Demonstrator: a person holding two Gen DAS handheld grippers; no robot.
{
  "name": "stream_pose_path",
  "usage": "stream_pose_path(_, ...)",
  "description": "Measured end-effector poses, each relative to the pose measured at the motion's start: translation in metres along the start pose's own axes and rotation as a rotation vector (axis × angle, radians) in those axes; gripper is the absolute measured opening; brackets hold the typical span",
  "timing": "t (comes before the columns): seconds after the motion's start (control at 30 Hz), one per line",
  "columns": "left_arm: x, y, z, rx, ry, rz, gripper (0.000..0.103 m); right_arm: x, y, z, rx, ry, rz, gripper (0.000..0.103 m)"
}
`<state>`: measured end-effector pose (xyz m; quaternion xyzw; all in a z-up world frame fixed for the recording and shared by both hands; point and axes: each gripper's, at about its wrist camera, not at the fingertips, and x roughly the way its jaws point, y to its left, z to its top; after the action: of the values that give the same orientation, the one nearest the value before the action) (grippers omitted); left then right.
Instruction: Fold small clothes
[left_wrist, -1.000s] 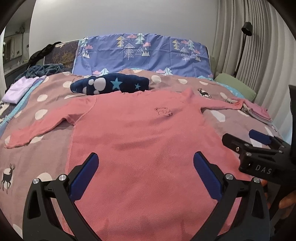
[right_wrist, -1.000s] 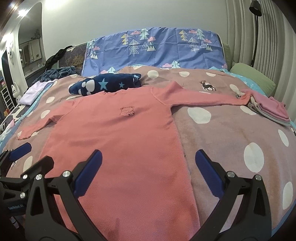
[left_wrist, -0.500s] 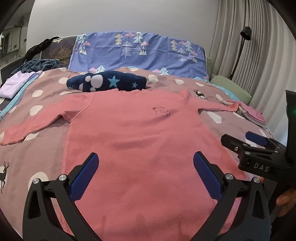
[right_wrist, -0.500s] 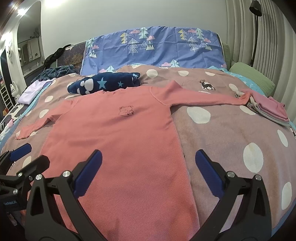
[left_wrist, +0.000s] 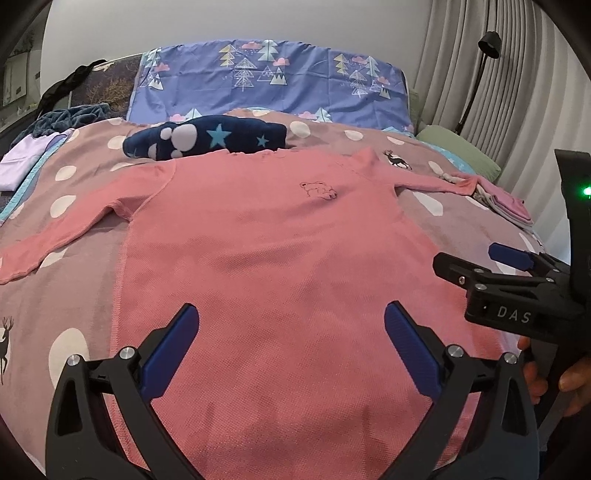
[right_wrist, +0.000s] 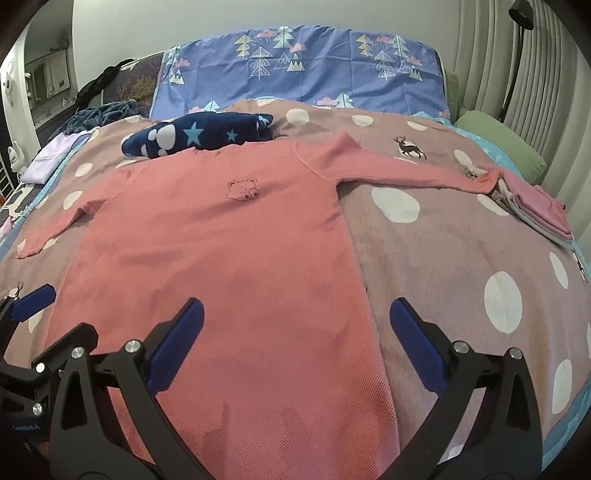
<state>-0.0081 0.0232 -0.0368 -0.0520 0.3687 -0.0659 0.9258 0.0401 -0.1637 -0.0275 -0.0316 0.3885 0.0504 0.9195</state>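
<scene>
A: Left hand-held gripper (left_wrist: 288, 347)?
B: Hovering low over the hem end of the salmon-pink knitted long-sleeved top (left_wrist: 280, 236), blue-padded fingers (left_wrist: 168, 356) spread wide, holding nothing.
A: And the top?
B: Spread flat, front up, on the mauve white-dotted bedspread (right_wrist: 461, 251), sleeves stretched out to both sides; small bear outline (right_wrist: 242, 189) on the chest.
A: Right hand-held gripper (right_wrist: 297, 349)?
B: Level beside the left one, likewise gaping and empty, straddling the top's right side edge.
A: Farther right?
B: Folded pink clothes stack (right_wrist: 535, 206) touching the right cuff.
</scene>
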Motion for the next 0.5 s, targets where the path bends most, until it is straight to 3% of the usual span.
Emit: stream_pose_path(0.5,0.0048,0.0105,-0.0034,-0.048,0.014,-0.009,0.101,0.0023,0.0079,-0.002,-0.039,0.003,0.0,0.101)
